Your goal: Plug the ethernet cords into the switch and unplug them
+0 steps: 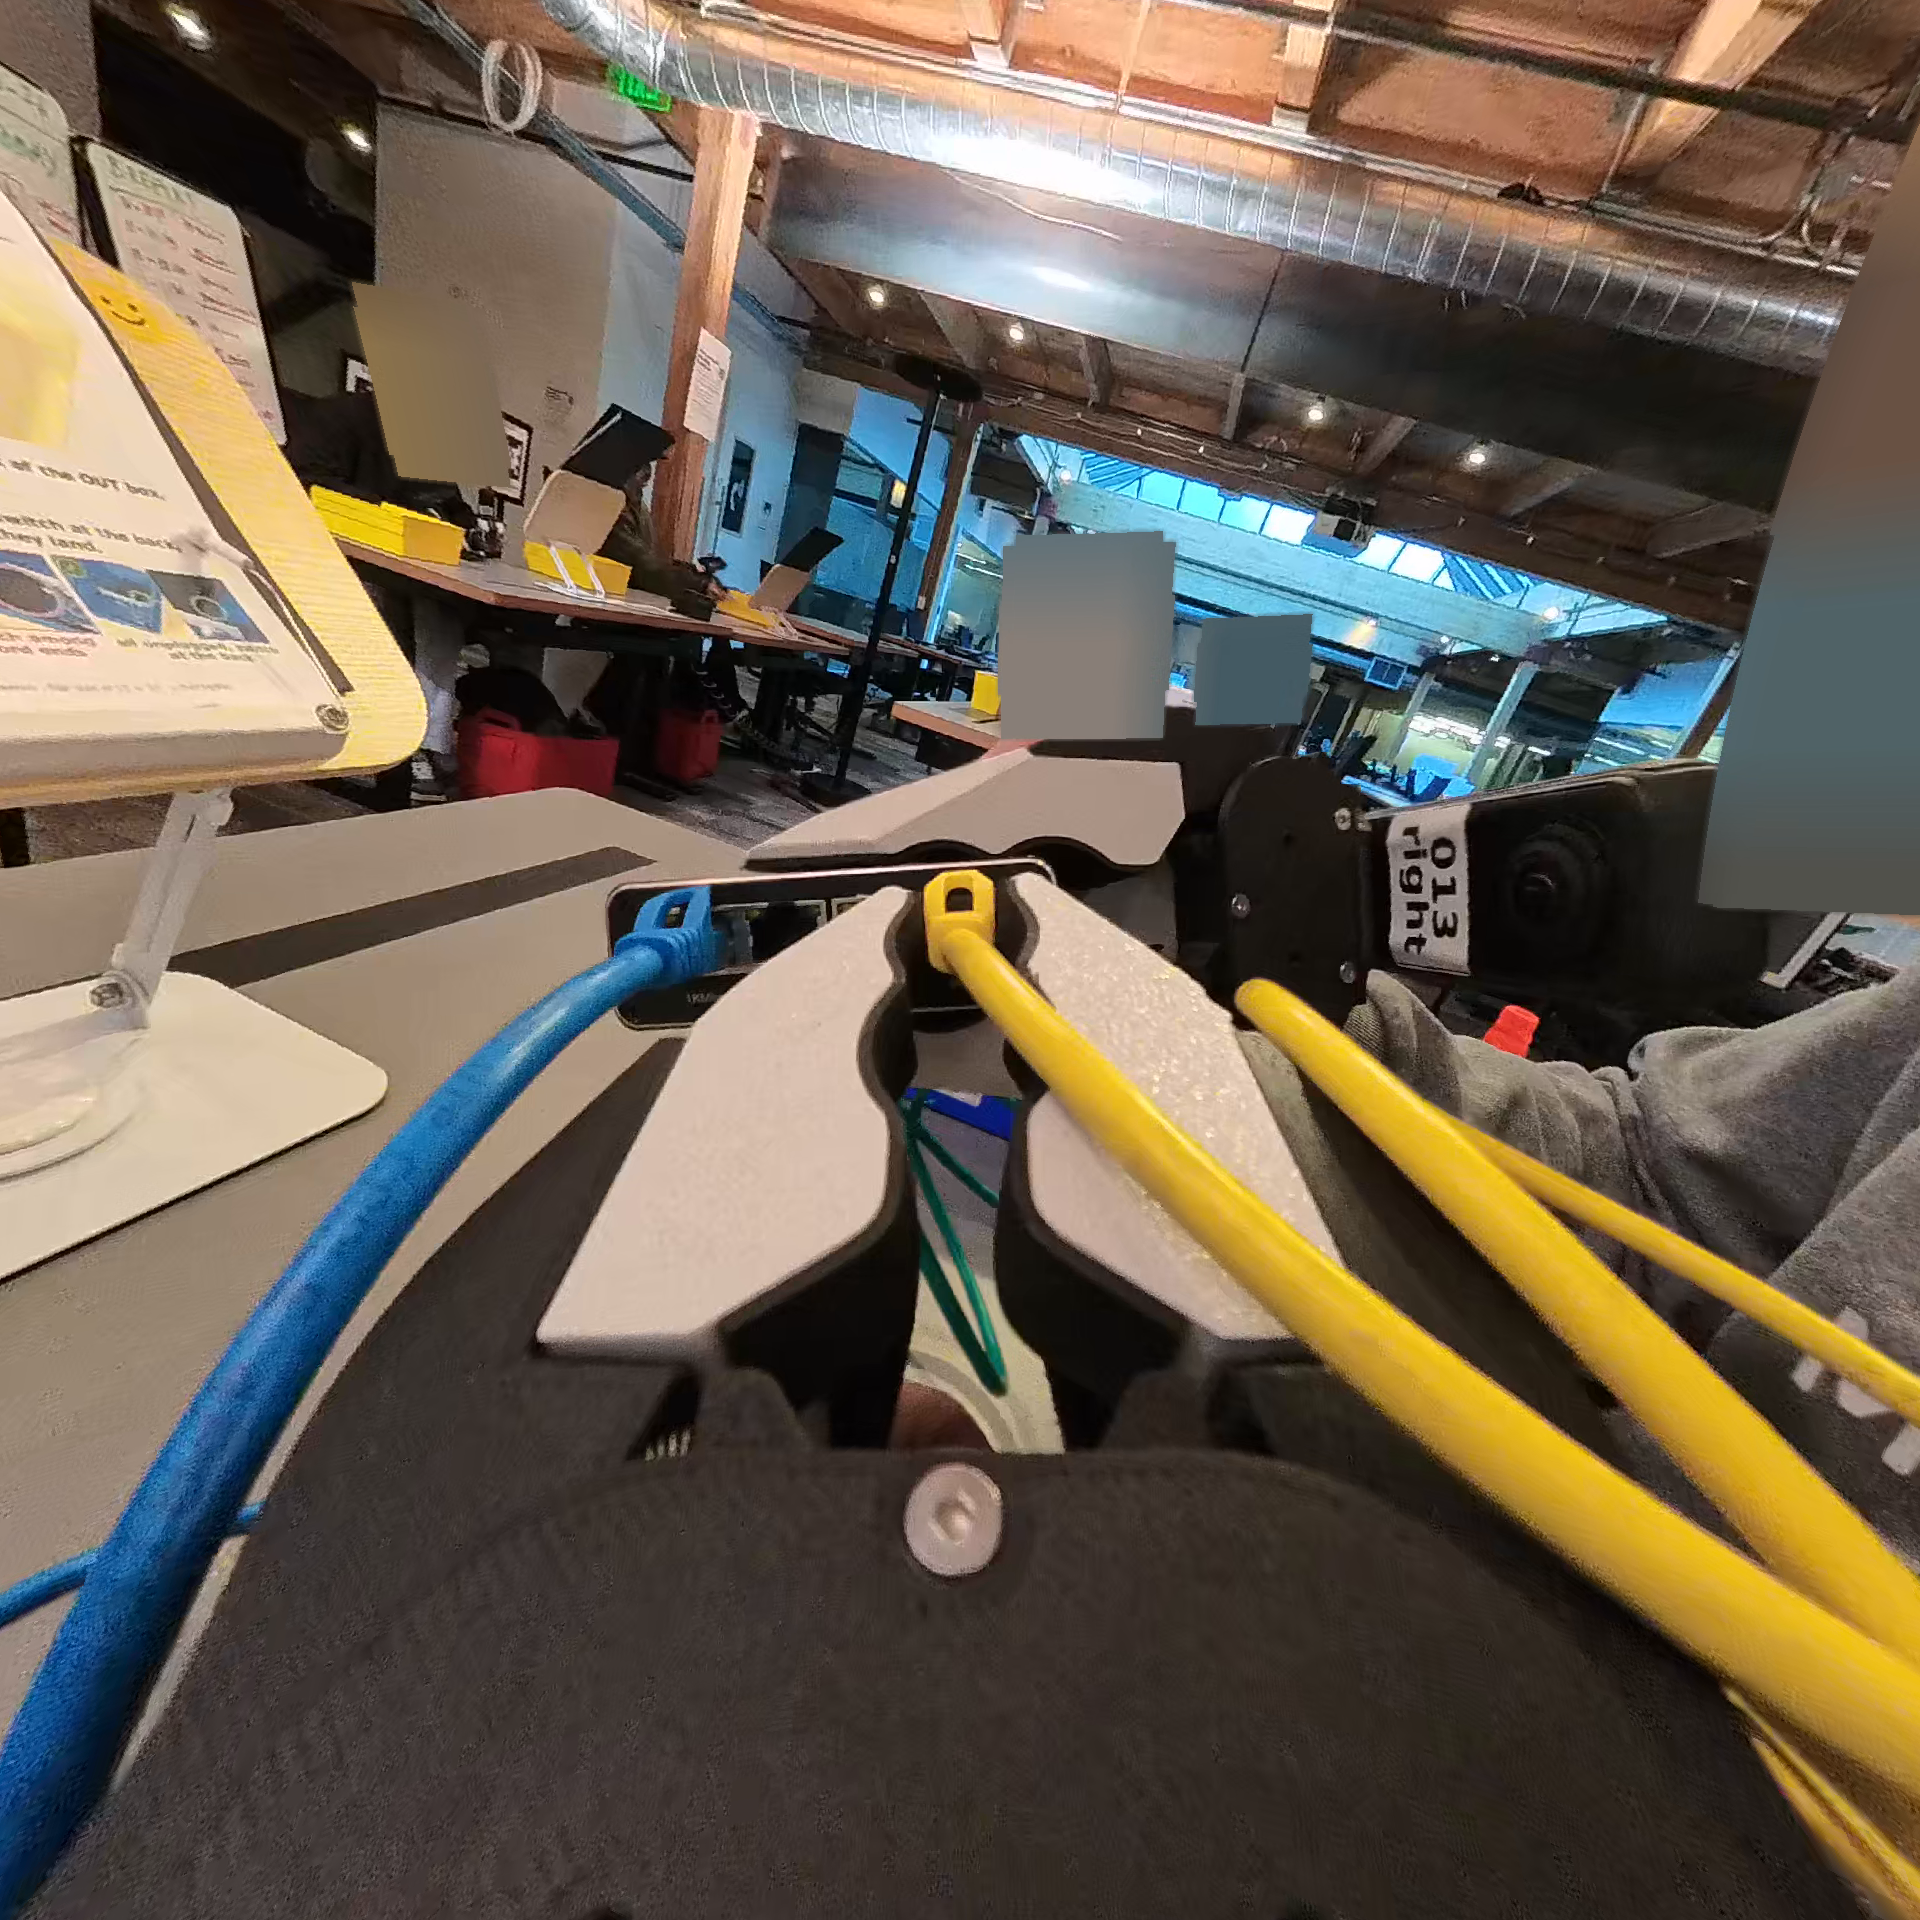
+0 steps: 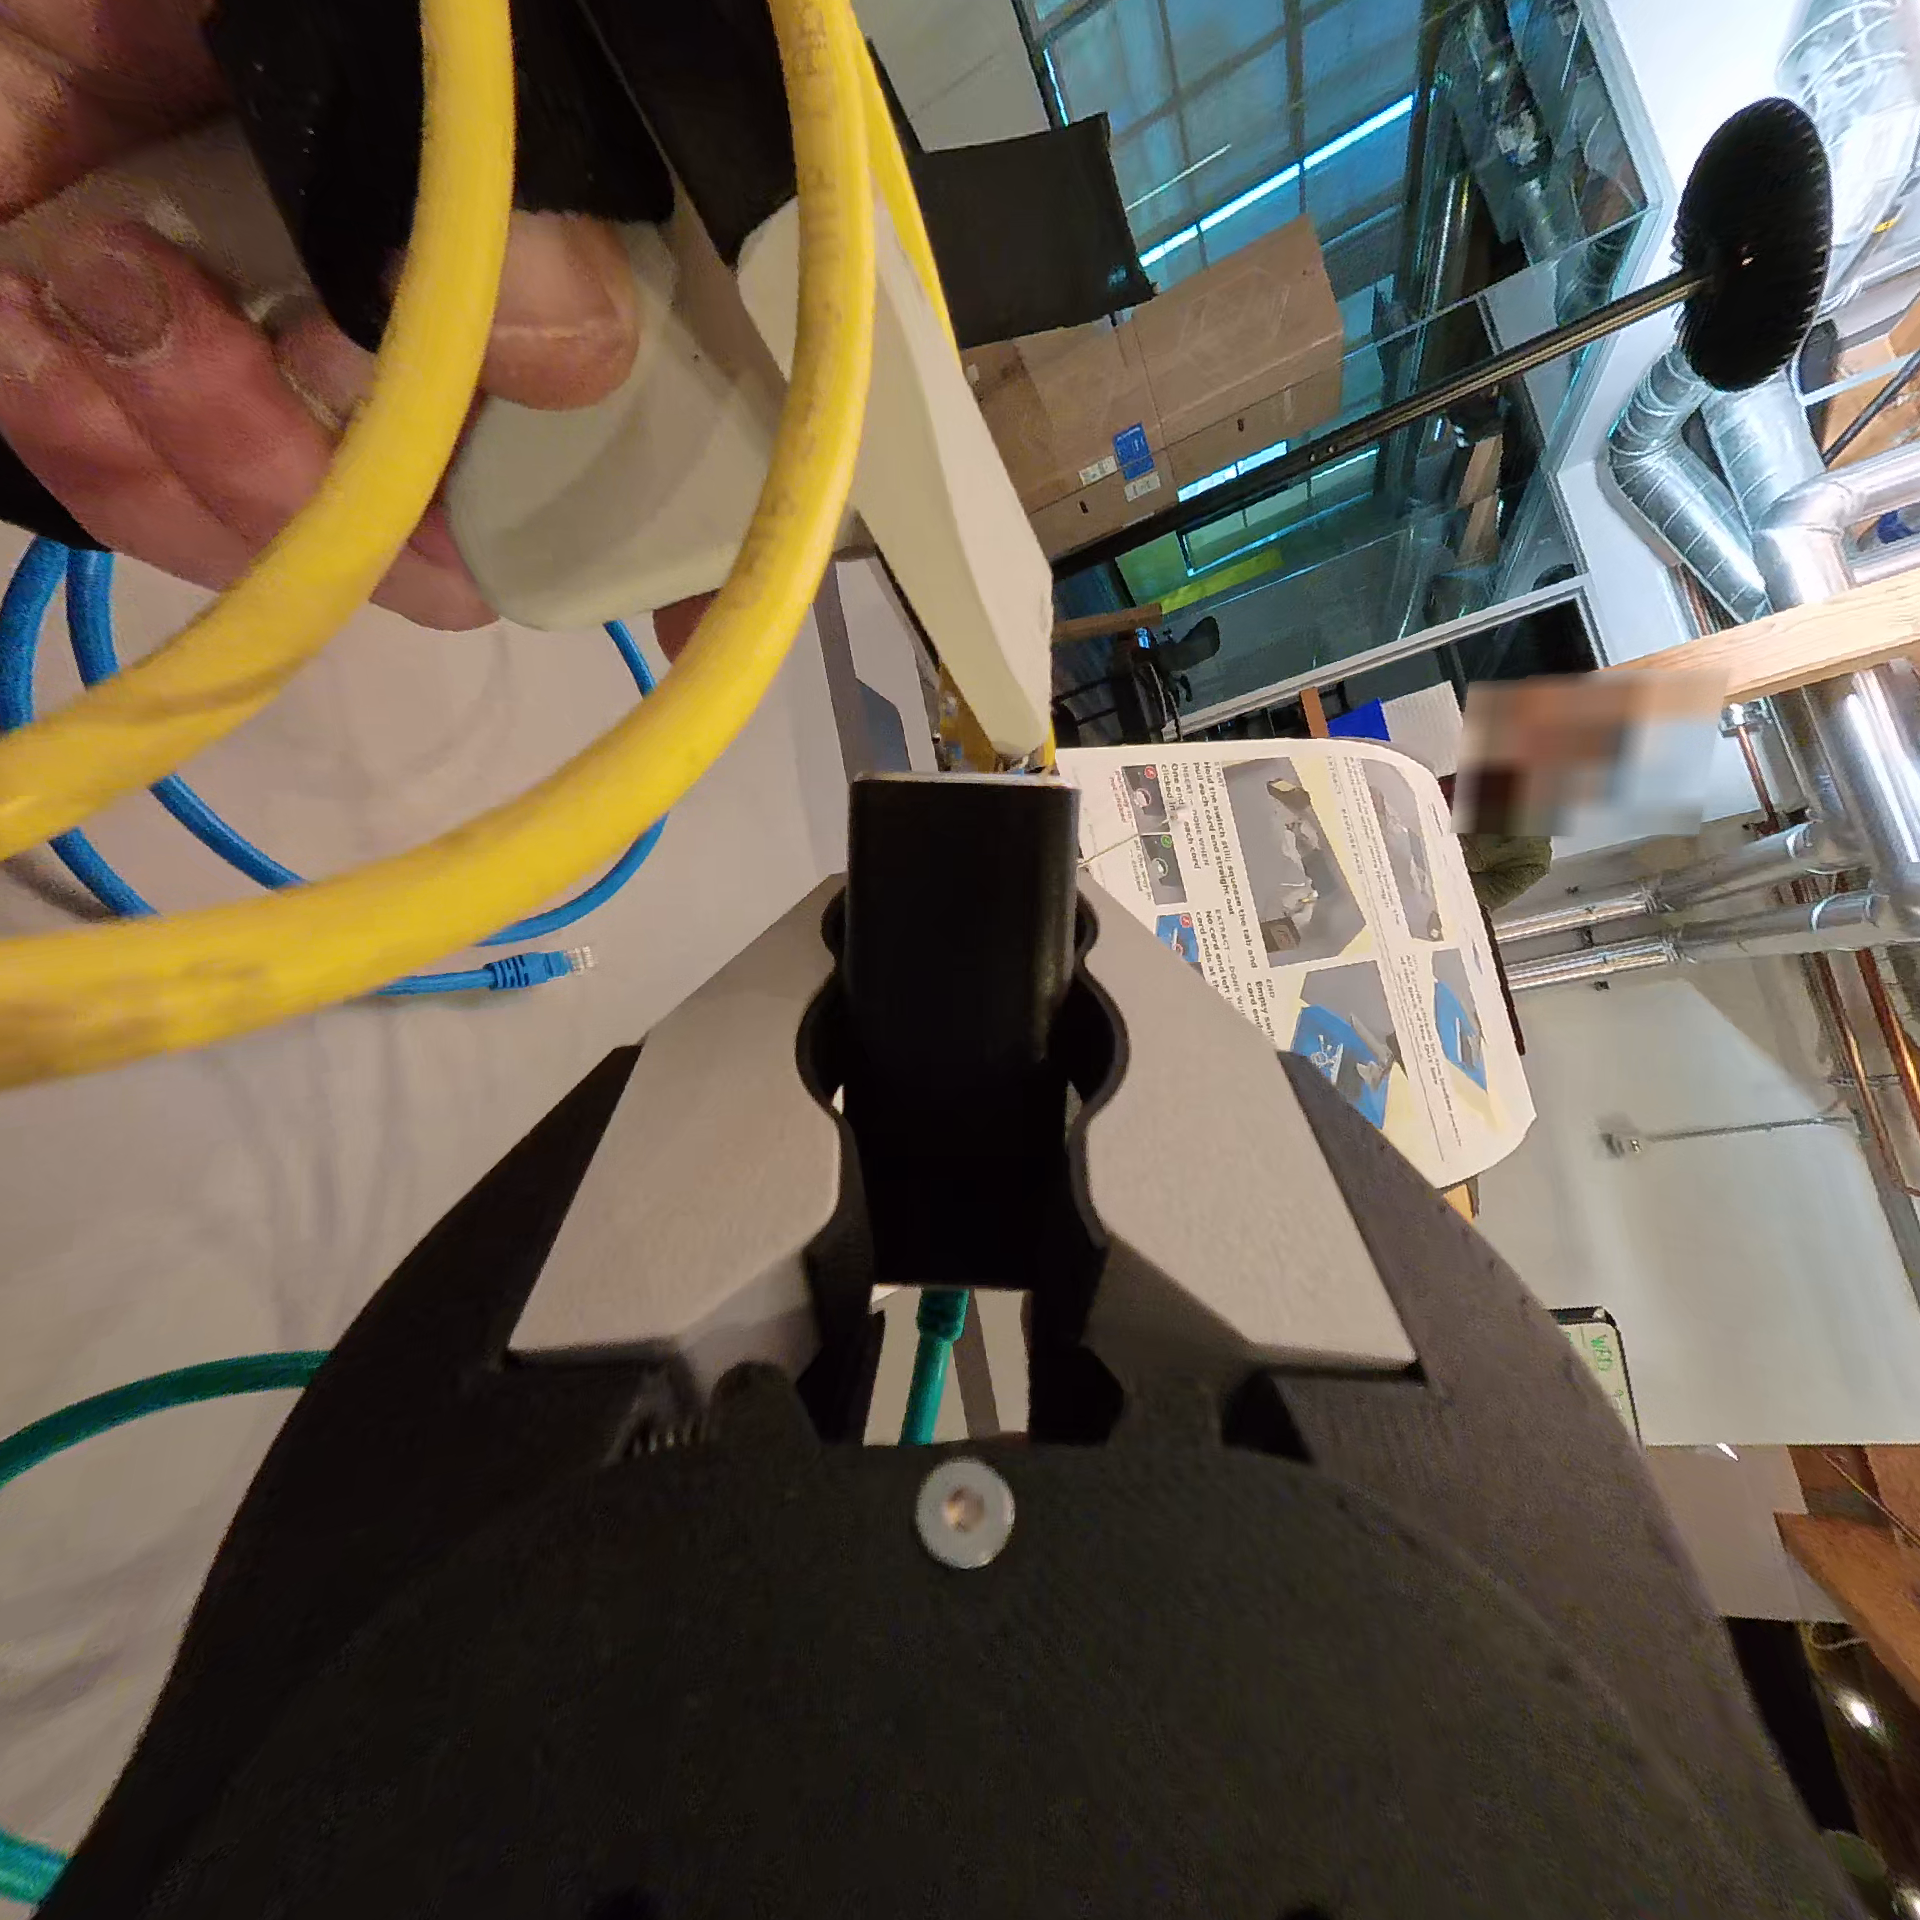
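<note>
Yellow cord plug (image 1: 958,906) sits at the switch (image 1: 831,925) port, pinched between the left gripper (image 1: 961,920) fingers; the right gripper (image 2: 961,997) fingers clamp the switch body on the grey surface (image 1: 416,894). Best to push straight along the port while the right hand braces, beside the seated blue cord (image 1: 665,935).

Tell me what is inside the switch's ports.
The blue cord's plug sits in a left port of the switch. The left gripper holds the yellow plug there; its fingers hide the seating.
</note>
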`<state>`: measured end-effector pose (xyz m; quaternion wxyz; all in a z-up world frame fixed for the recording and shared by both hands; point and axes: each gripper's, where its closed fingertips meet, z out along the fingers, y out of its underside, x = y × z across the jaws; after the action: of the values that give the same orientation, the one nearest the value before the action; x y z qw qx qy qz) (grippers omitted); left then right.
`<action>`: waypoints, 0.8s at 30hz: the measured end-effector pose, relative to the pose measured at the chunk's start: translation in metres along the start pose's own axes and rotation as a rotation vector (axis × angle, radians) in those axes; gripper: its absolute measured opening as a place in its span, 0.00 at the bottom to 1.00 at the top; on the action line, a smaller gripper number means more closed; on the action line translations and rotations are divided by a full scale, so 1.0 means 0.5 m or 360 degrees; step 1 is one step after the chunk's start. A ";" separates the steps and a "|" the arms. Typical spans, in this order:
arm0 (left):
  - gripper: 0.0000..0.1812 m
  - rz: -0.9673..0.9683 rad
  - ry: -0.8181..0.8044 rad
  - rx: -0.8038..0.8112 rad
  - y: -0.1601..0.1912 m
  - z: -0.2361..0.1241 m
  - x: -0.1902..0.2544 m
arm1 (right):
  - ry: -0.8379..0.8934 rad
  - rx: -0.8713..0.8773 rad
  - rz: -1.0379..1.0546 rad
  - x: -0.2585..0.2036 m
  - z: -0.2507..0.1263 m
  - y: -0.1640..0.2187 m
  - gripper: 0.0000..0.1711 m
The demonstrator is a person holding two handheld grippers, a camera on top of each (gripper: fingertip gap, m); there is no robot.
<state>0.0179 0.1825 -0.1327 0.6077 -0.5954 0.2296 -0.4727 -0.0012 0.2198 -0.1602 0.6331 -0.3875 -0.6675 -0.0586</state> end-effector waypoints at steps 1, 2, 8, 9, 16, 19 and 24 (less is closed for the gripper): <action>0.07 -0.0005 -0.0001 0.0008 0.000 0.000 0.000 | -0.0003 -0.0005 0.0000 0.000 0.000 0.000 0.19; 0.07 -0.0011 -0.0002 0.0014 0.001 0.000 -0.001 | -0.0004 -0.0007 0.0002 0.000 0.001 0.001 0.19; 0.07 0.0030 -0.0017 0.0030 -0.001 0.001 0.004 | -0.0002 -0.0007 0.0021 0.002 -0.001 0.000 0.18; 0.07 0.0034 -0.0021 0.0031 -0.001 0.001 0.004 | -0.0001 -0.0006 0.0029 0.002 0.000 -0.001 0.18; 0.07 0.0060 -0.0034 0.0022 0.002 0.001 0.004 | -0.0005 -0.0015 0.0046 -0.002 0.004 -0.002 0.18; 0.07 0.0066 -0.0062 -0.0027 0.010 0.003 -0.004 | -0.0033 -0.0019 0.0063 -0.009 0.009 0.008 0.19; 0.07 0.0124 -0.0094 -0.0027 0.000 0.003 -0.008 | -0.0032 -0.0028 0.0093 0.000 0.012 0.014 0.19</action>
<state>0.0176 0.1866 -0.1337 0.6270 -0.6048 0.2388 -0.4289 -0.0019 0.2278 -0.1643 0.6243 -0.4130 -0.6617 -0.0422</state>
